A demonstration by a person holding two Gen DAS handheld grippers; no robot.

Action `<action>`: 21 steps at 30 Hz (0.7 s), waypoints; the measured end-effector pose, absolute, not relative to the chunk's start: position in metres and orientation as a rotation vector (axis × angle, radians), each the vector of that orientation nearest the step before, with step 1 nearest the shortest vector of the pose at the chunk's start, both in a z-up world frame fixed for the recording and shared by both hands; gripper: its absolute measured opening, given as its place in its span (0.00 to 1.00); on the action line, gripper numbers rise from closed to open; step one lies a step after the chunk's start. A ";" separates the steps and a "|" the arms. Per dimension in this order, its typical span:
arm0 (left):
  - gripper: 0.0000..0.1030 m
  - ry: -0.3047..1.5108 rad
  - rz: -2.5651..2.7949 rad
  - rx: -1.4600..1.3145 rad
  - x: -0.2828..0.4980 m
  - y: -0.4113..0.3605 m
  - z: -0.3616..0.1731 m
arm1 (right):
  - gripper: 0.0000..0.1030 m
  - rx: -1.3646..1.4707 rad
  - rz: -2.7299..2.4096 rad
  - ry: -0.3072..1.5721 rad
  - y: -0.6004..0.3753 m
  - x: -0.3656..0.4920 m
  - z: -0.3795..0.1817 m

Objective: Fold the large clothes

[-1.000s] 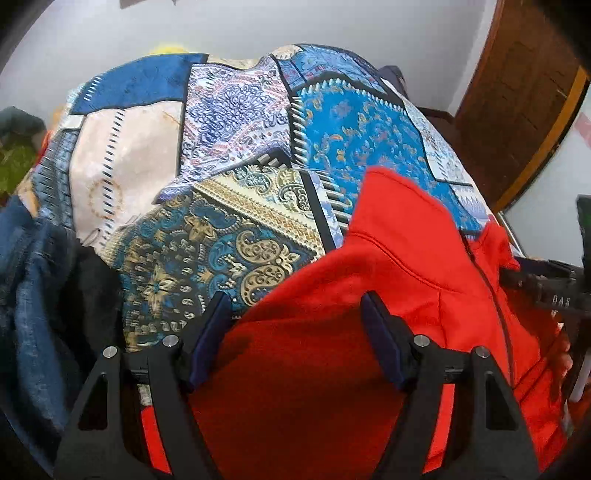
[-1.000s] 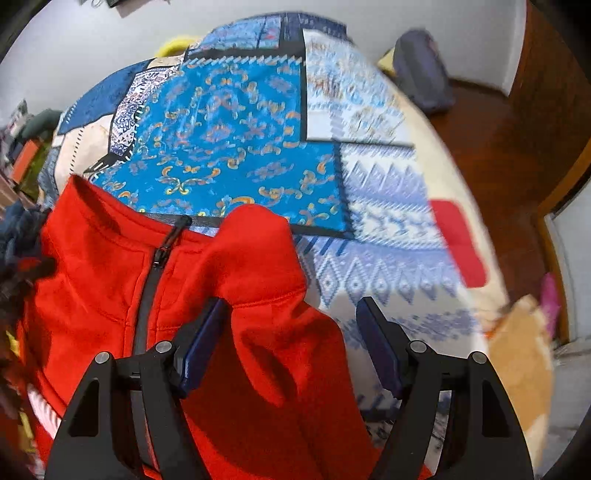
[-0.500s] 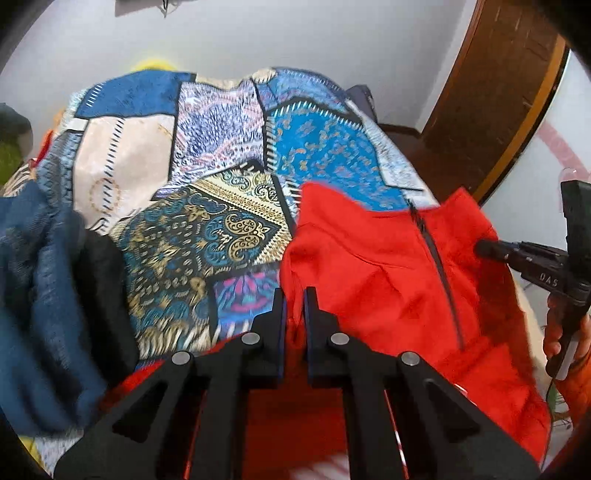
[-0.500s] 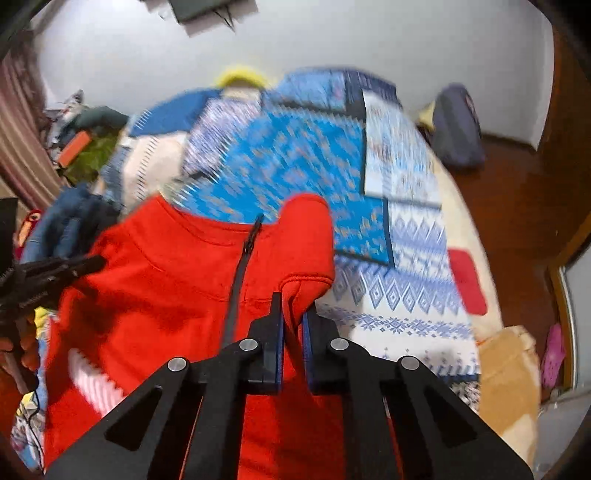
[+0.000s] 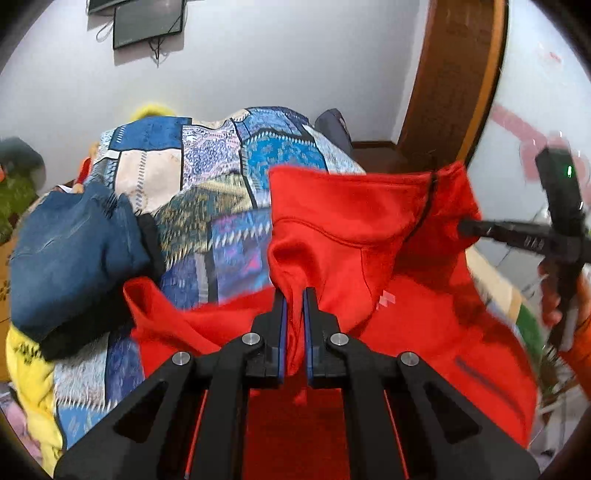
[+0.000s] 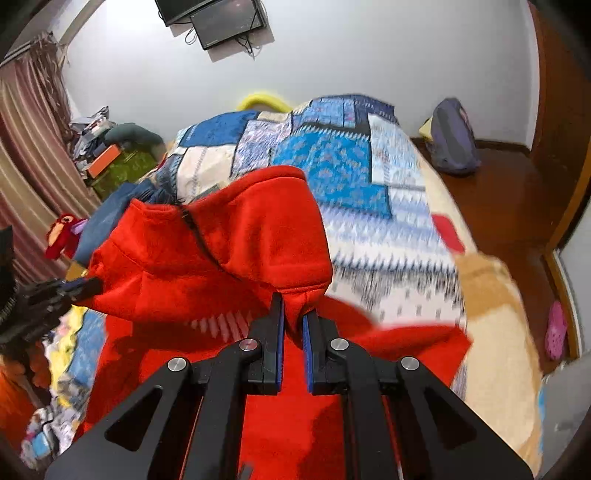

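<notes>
Left gripper (image 5: pixel 293 295): clamped on a pinch of the red jacket (image 5: pixel 369 229) at one shoulder.
Right gripper (image 6: pixel 293 301): clamped on the other shoulder, so the jacket hangs spread above the bed (image 6: pixel 388 236).

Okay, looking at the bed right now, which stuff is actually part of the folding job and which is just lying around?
Part of the job:
- red zip jacket
- left gripper, shut on the jacket
- right gripper, shut on the jacket
- patchwork bedspread, the folding surface

Just lying about:
- blue jeans
- grey backpack on the floor
- pink slipper
- wall screens
</notes>
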State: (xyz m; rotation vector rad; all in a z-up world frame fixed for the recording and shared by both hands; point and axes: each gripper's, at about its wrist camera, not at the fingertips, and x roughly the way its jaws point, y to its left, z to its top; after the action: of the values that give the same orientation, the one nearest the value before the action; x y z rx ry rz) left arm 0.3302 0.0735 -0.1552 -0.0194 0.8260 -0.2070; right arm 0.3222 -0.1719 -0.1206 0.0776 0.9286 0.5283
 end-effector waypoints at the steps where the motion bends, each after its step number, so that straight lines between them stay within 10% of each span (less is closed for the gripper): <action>1: 0.06 0.829 -0.206 -0.018 0.321 0.070 -0.160 | 0.07 0.090 0.532 0.943 -0.175 0.315 -0.124; 21: 0.07 0.946 -0.058 -0.118 0.241 0.124 -0.201 | 0.16 -0.194 0.456 1.183 -0.188 0.222 -0.182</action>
State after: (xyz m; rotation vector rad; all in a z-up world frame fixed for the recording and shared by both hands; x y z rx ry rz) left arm 0.2406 0.1243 -0.2014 -0.1179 0.9463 -0.0578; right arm 0.2219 -0.1885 -0.1821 -0.1943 1.1833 0.4564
